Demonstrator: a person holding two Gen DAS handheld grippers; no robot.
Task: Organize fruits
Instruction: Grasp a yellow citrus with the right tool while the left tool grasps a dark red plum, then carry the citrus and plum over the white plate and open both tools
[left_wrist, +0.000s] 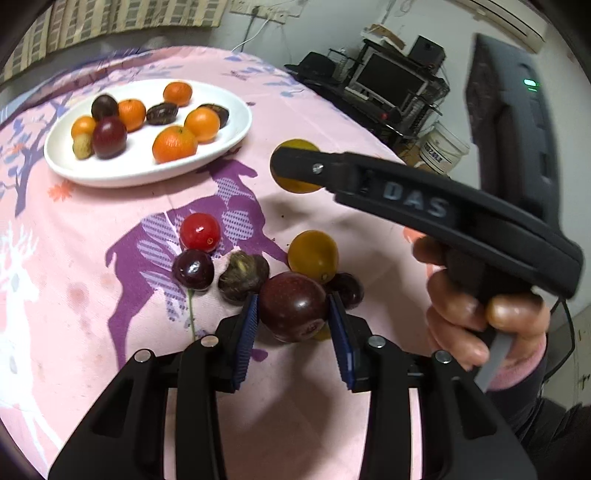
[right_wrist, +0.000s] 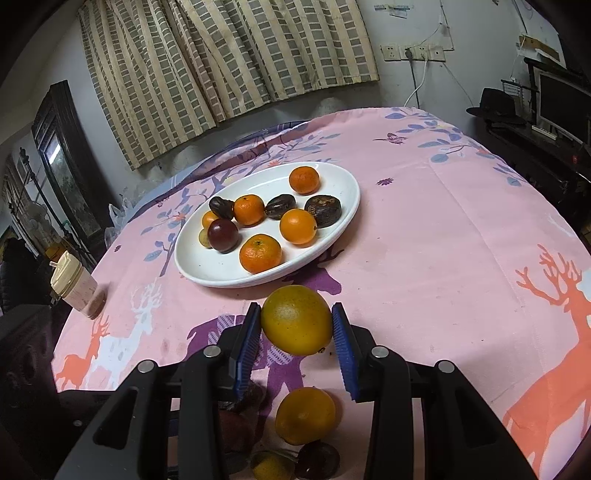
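A plum (left_wrist: 293, 306) is gripped by the left gripper (left_wrist: 291, 321), an orange (right_wrist: 296, 319) by the right gripper (right_wrist: 295, 332); both are judged bound for the plate (right_wrist: 343, 221) toward the table's far edge.

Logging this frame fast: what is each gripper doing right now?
Left gripper: shut on the dark red plum, low over the tablecloth.
Right gripper: shut on the yellow-orange citrus fruit, lifted short of the white plate.
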